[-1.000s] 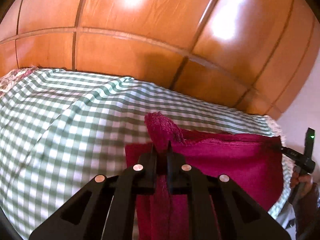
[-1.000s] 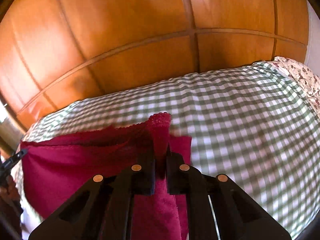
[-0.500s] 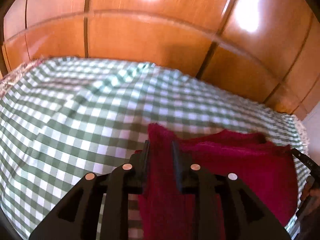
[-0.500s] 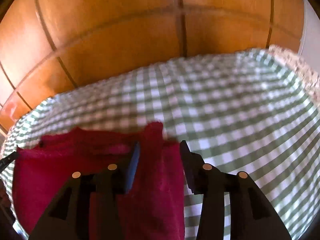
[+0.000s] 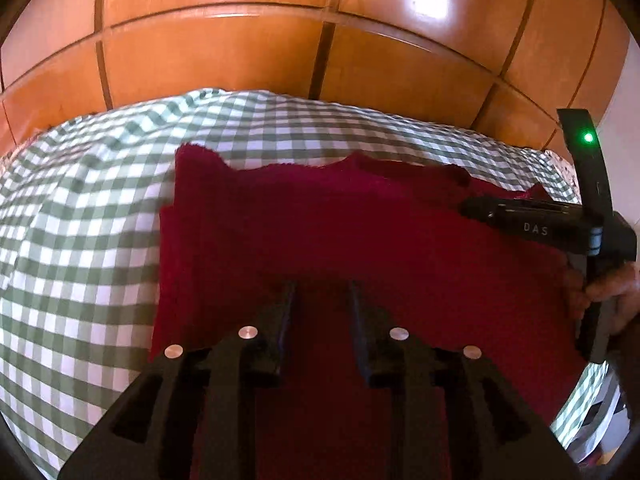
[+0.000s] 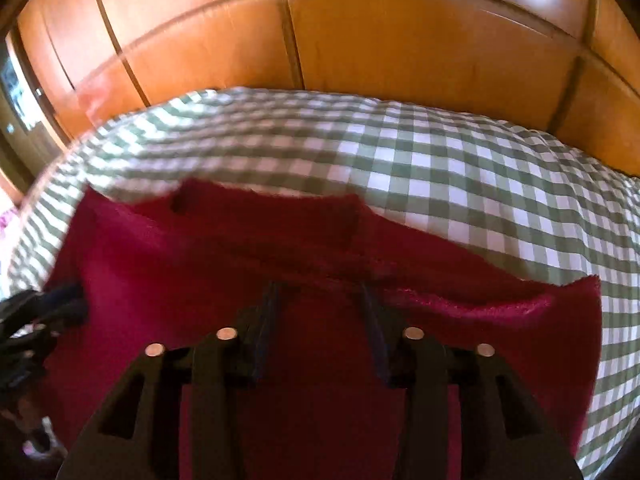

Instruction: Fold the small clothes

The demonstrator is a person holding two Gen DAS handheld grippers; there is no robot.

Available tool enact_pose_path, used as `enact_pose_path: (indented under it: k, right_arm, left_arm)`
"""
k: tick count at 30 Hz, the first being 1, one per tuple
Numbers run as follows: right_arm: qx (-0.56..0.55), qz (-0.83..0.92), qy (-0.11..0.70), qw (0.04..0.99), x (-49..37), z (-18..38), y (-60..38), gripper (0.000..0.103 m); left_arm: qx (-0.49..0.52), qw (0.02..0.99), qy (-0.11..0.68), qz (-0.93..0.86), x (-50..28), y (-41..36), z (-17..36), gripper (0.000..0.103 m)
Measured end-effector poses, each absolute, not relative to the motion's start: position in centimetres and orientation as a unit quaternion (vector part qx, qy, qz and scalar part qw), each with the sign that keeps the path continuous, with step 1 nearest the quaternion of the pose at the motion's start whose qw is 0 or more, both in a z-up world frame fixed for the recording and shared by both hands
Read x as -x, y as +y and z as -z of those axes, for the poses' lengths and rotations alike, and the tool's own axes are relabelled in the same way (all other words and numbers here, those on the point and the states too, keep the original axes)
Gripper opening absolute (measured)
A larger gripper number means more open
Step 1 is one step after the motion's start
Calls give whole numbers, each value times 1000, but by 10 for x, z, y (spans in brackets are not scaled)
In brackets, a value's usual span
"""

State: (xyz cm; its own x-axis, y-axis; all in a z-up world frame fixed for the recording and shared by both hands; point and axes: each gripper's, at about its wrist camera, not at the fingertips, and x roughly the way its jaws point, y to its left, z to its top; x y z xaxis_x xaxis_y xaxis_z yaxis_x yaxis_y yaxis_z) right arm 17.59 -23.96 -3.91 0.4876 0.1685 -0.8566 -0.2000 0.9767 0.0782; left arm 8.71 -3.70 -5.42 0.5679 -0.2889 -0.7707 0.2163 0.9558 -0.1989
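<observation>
Lying flat: a dark red cloth (image 5: 360, 232) is spread on the green-and-white checked bedspread (image 5: 80, 240), folded over itself, with its ragged far edge towards the wooden panels (image 5: 224, 52).
Cloth, right view: the same red cloth (image 6: 224, 264) fills the lower middle; one fuzzy corner sticks out to the right over the checks.
Left tongs: the left gripper (image 5: 322, 300) tilts down over the near part of the cloth, its jaws a narrow gap apart and opening; the cloth lies under and between them, and they do not pinch it.
Right tongs: the right gripper (image 6: 320, 300) points steeply down at a raised fold of the cloth; its jaws stand a narrow gap apart and are closing, with the fabric showing between them but not pressed.
Right hand: in the left view the person's hand (image 5: 616, 292) wraps the handle of the right tongs at the far right edge, the black tool reaching in over the cloth's right side.
Blur: the right view is smeared, so how its tips meet the fabric cannot be told.
</observation>
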Motion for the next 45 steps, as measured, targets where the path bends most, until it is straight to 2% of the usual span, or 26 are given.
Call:
enact_pose_path:
  k: [1,8,12,14,15,16,18,21,22,23,24,25,27,30,34,40,45]
  right_arm:
    - [12,-103,491,865,-175,35,-241,0]
    - [-20,-102,460,882,-179,14,-254,0]
    - [-44,-110,469,875,-181,10,-266,1]
    - [-50,-105,476,872,-179,11,-274,29]
    - [-55,-100,474,873,-177,11,-277,60]
    - [-60,-102,472,874,-174,11,-281,67]
    - [-57,-101,481,869,-172,13,-285,67]
    - [-36,-105,520,847,-174,29,-283,67]
    - [-20,-103,526,844,-174,34,-280,63]
    - [1,-94,520,849,-172,38,-276,56]
    - [7,-87,516,852,-171,39,-275,44]
    - [8,-83,509,856,-170,37,-275,24]
    - [-2,-85,497,863,-169,32,-279,3]
    - [5,-85,470,879,-162,21,-279,2]
    - [-19,-76,434,898,-163,6,-281,2]
    - [-7,-51,459,887,-187,37,-275,2]
    - [-42,-56,461,884,-189,45,-282,3]
  left_arm:
    - [46,885,443,140,-89,-36,54,27]
    - [76,899,414,118,-96,-28,43,27]
    - [65,897,411,151,-100,-38,36,28]
    - [54,893,412,175,-103,-47,33,31]
    - [48,890,412,189,-105,-54,30,36]
    - [39,886,416,203,-110,-62,28,46]
    - [18,880,425,212,-123,-76,27,60]
    - [-2,871,442,214,-149,-93,34,61]
    - [-5,861,459,219,-158,-97,42,60]
    - [-12,848,481,221,-169,-103,53,51]
    - [-20,847,488,212,-173,-105,61,20]
    - [-28,849,488,202,-175,-106,66,13]
    - [-16,862,461,209,-167,-102,61,0]
    - [-12,891,408,199,-151,-97,42,0]
    - [-17,910,376,175,-156,-100,31,0]
    - [-8,888,443,124,-192,-98,74,1]
    - [-12,891,438,115,-190,-96,73,1]
